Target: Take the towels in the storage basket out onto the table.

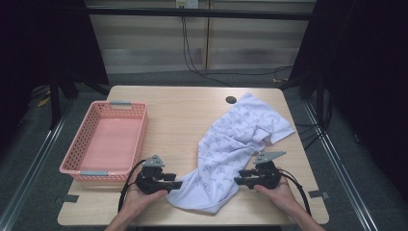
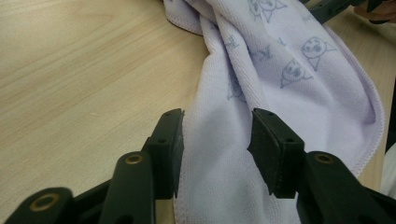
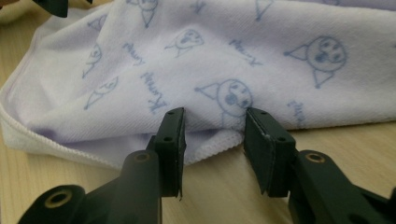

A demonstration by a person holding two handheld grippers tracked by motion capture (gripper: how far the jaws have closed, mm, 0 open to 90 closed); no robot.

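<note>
A pale lilac towel (image 1: 234, 144) printed with small blue cartoon faces lies crumpled on the wooden table (image 1: 178, 115), running from the table's far right corner area down toward its near edge at centre. A pink plastic basket (image 1: 107, 141) stands to the left of the towel, well apart from it, with nothing visible inside. The left gripper (image 1: 176, 184) sits at the towel's near left edge, held in the person's left hand (image 1: 144, 192). In the left gripper view its jaws stand parted, with the towel's hemmed edge (image 2: 215, 154) lying in the gap between them; the pads do not press the cloth. The right gripper (image 1: 239, 180) sits at the towel's near right side, held in the person's right hand (image 1: 276, 190). In the right gripper view its jaws are likewise parted, with a stitched fold of the towel (image 3: 212, 140) just ahead of and between the tips; no grip on the cloth is evident. Both grippers point inward at the towel from opposite sides. A dark round cable hole (image 1: 231, 100) lies in the table just beyond the towel's far end.
</note>
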